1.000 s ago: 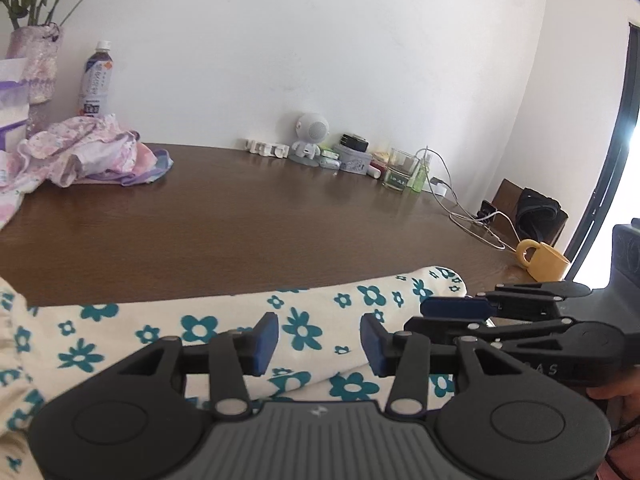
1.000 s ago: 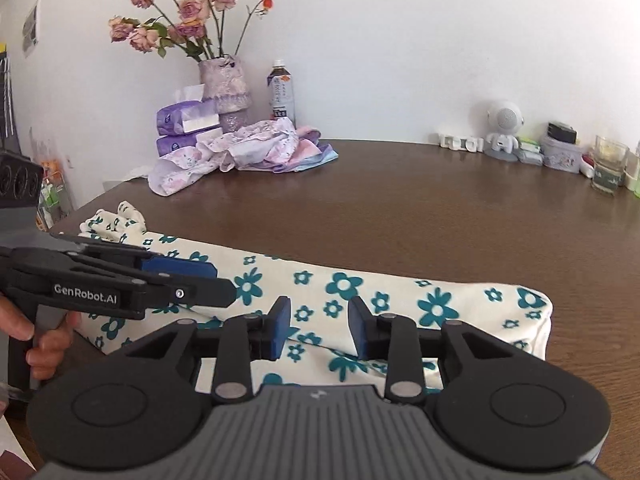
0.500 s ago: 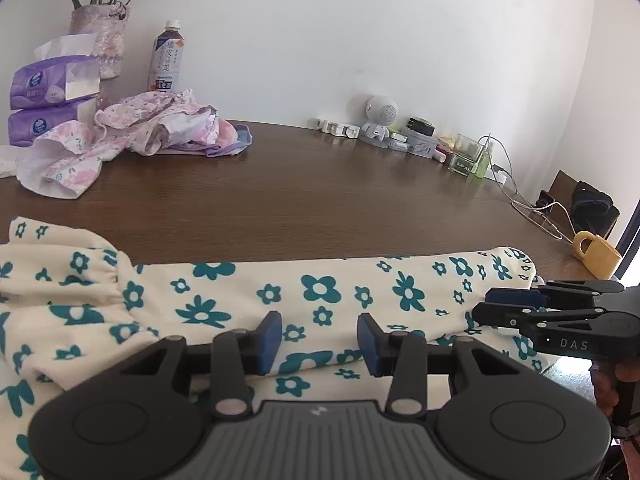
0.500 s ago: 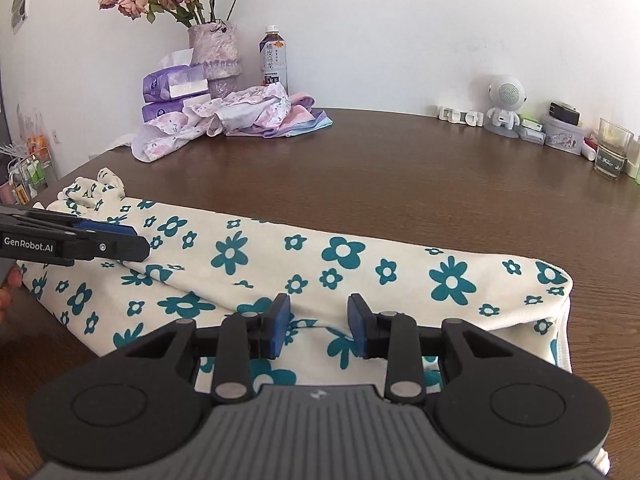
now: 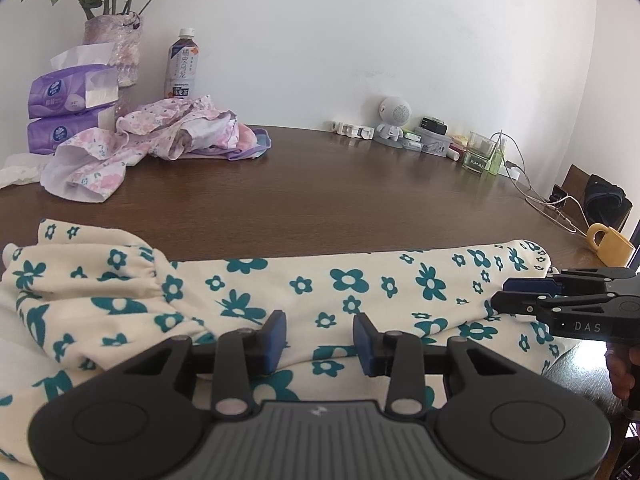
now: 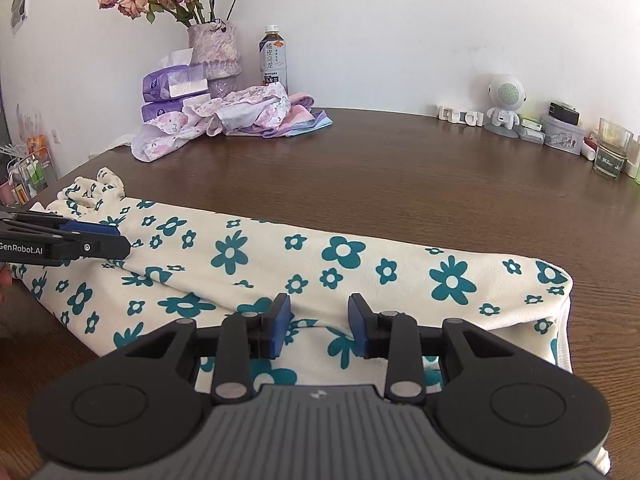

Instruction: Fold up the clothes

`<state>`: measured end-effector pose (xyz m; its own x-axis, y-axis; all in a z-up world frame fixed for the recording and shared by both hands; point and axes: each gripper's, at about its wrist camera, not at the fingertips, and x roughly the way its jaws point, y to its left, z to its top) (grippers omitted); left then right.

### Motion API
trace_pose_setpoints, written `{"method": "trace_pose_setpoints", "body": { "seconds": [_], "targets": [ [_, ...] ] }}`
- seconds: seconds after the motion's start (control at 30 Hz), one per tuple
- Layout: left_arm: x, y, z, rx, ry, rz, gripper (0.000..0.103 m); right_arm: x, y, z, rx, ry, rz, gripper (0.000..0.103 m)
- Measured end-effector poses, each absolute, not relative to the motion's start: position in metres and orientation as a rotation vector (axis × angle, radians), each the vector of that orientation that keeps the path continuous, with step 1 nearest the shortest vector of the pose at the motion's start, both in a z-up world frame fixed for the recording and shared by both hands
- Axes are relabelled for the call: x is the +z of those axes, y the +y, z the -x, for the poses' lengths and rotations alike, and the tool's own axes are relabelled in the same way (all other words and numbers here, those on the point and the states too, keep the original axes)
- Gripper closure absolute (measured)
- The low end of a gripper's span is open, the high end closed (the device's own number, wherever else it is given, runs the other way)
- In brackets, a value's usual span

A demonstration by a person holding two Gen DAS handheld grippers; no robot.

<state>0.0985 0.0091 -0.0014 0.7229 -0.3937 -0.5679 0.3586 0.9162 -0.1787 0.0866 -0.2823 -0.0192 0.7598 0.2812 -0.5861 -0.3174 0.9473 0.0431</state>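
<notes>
Cream cotton garment with teal flowers (image 6: 304,264) lay folded into a long band along the near edge of the dark brown wooden table (image 6: 400,168), likely flattened ready for a crosswise fold. Left tongs (image 5: 319,338) and right tongs (image 6: 319,326) hovered spread above it, gripping nothing. Behind stood a crumpled pink floral pile of clothes (image 5: 160,140) against a white wall (image 5: 400,40).

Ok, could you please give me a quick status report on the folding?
Left gripper open, right gripper open, both over cloth. Flowered garment lies as a long folded strip on table. Nothing in the way.
</notes>
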Motion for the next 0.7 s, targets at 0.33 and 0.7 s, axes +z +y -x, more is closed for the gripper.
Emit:
{"method": "trace_pose_setpoints", "body": {
  "seconds": [0.33,0.7],
  "targets": [
    [-0.0015,0.0089,-0.0989,-0.42,0.641,0.068,0.065,-0.0189,-0.2813,-0.0857,0.325,0.628,0.064,0.071],
    [-0.002,0.0097,-0.0994,-0.426,0.64,0.079,0.064,-0.0185,-0.2786,-0.085,0.317,0.625,0.073,0.07]
  ]
}}
